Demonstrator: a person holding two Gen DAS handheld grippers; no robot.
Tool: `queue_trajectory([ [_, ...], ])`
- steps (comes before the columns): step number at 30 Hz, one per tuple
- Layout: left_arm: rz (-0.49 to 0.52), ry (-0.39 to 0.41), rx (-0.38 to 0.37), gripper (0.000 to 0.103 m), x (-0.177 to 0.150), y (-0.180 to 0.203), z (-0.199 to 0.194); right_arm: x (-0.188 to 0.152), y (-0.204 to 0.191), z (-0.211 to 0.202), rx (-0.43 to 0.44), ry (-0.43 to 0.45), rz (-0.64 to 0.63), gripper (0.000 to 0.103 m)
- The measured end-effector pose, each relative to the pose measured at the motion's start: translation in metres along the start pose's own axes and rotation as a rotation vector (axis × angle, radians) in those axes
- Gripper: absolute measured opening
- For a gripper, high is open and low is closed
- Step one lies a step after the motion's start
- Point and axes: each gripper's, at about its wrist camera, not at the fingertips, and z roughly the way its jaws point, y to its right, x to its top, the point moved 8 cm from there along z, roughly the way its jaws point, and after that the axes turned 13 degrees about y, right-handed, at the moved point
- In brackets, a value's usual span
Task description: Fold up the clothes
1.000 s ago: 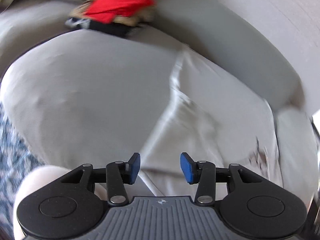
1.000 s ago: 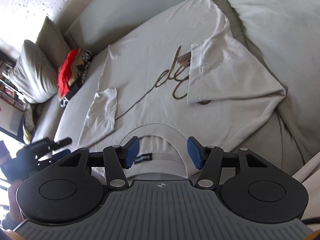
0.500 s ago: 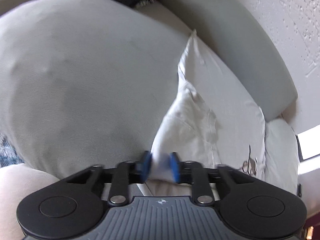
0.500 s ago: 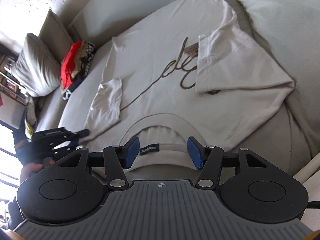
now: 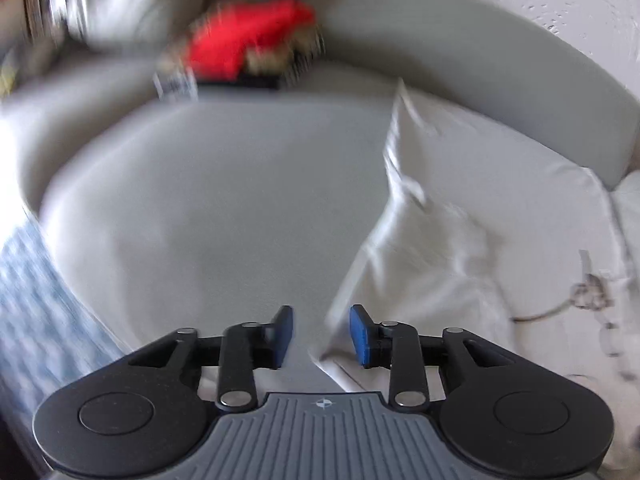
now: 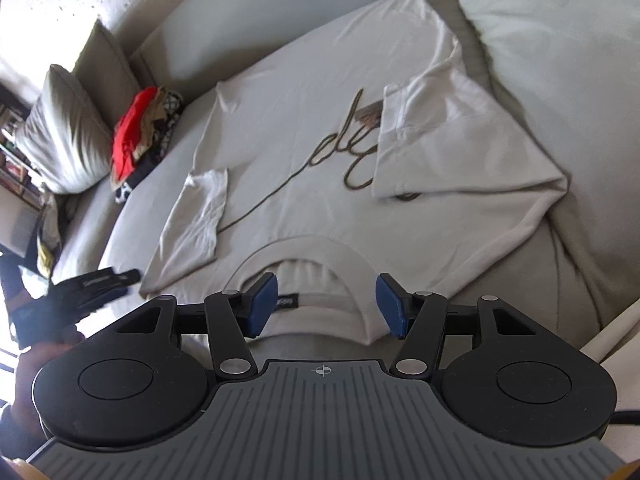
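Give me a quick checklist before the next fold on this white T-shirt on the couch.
1. Left sleeve folded in over the T-shirt: ok.
2. Right sleeve folded in: ok, it covers part of the script print.
3. Left gripper free of cloth: ok, jaws opening, shirt edge beside them, nothing pinched.
4. Right gripper ready: ok, open over the collar, holding nothing.
5. Shirt lying flat: not ok, the right edge bunches at the cushion seam.
6. Folded pile out of the way: ok.
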Motion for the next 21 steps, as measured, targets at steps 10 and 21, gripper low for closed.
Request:
queue_trajectory([
  [10, 0.137, 0.001, -0.086, 0.027, 0.012, 0.053, 0.044, 0.057, 0.049, 0.021, -0.291, 0.234, -0.185, 0.026],
  [21, 0.233, -0.085, -0.125, 0.027, -0.023, 0.050, 0.027, 0.042, 0.092, 0.027, -0.456, 0.096, -0.220, 0.026],
])
